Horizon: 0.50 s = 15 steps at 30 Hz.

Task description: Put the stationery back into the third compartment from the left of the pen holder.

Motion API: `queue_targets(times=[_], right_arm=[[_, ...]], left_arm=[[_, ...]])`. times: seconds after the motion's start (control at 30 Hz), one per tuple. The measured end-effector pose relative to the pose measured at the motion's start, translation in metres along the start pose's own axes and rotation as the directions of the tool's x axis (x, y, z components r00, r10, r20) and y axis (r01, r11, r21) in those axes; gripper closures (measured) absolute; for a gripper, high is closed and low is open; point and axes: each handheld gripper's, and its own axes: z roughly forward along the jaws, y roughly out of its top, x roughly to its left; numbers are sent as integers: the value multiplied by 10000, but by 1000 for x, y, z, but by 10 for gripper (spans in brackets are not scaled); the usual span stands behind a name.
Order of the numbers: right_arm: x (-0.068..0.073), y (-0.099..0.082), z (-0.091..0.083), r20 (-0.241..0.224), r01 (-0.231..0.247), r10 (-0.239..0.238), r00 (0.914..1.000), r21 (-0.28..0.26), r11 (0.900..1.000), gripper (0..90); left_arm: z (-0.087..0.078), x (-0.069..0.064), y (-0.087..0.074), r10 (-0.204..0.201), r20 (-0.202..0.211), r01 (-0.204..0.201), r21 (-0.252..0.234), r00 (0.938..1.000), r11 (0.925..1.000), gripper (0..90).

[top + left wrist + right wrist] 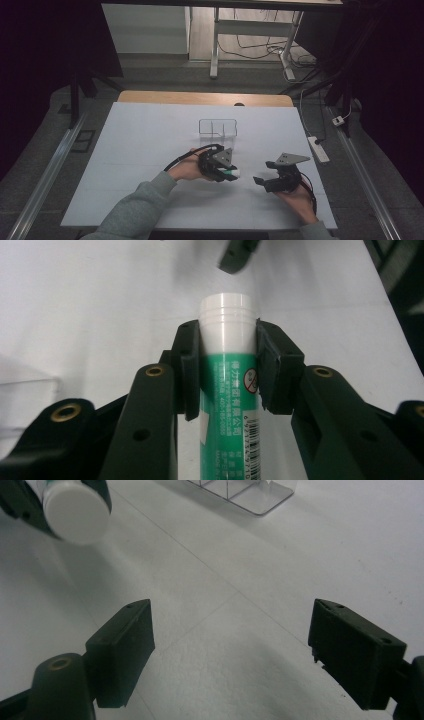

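The left claw (231, 173) is clamped on a glue stick (227, 385) — a green tube with a white cap and a barcode label — and both pads press against its sides just below the cap, so the cap juts out past the jaw tips. In the high view the stick lies roughly level in the grip, above the white table (145, 145), with its white end pointing toward the right claw (263, 172). That claw stands wide apart with nothing between its jaws; its own view looks down on bare table, with the capped end of the stick in the upper left corner, near but not touching. The two claws sit close together on the near part of the table, a small gap between them, each held by a hand in a grey sleeve (140, 210). Farther back, near the middle of the table, stands a clear plastic organiser (218, 128) with dividers — well apart from the stick and from both claws. Whether anything lies in its compartments cannot be told.
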Motion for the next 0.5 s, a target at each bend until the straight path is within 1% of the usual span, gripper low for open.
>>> queue_targets(times=[0.07, 0.17, 0.2, 0.27, 0.37, 0.4, 0.43, 0.47, 0.5], right_arm=[[0, 0, 0, 6, -32, 32, 10000, -35, 10000, 182], [0, 0, 0, 8, -71, 71, 10000, -53, 10000, 182], [0, 0, 0, -101, -133, 132, 9999, -102, 9999, 182], [0, -1, -1, -55, -196, 196, 9998, -72, 9998, 182], [0, -1, -1, -104, -233, 232, 9997, -103, 9997, 182], [1, -1, -1, 17, -192, 192, 9998, -78, 9998, 182], [1, -1, -2, 27, -167, 167, 9999, -83, 9998, 182], [1, 0, -1, -77, -174, 174, 9998, -122, 9998, 182], [1, 0, -1, -84, -166, 165, 9998, -122, 9998, 182]], left_arm=[[-5, 1, -1, -119, -106, 118, -124, 9999, 9999, 644], [-11, 0, -2, -437, -254, 427, -395, 9987, 9983, 644], [-13, 0, -2, -558, -251, 545, -527, 9981, 9971, 643], [-15, -2, -3, -628, -322, 605, -685, 9975, 9958, 643], [-19, -3, -4, -848, -461, 802, -926, 9953, 9925, 643], [-21, -3, -4, -934, -507, 880, -998, 9943, 9911, 643], [-22, -3, -5, -1008, -589, 944, -1032, 9932, 9902, 643], [-23, -4, -5, -1087, -705, 1009, -1066, 9916, 9892, 643], [-25, -4, -5, -1116, -800, 1026, -1092, 9905, 9887, 643]])
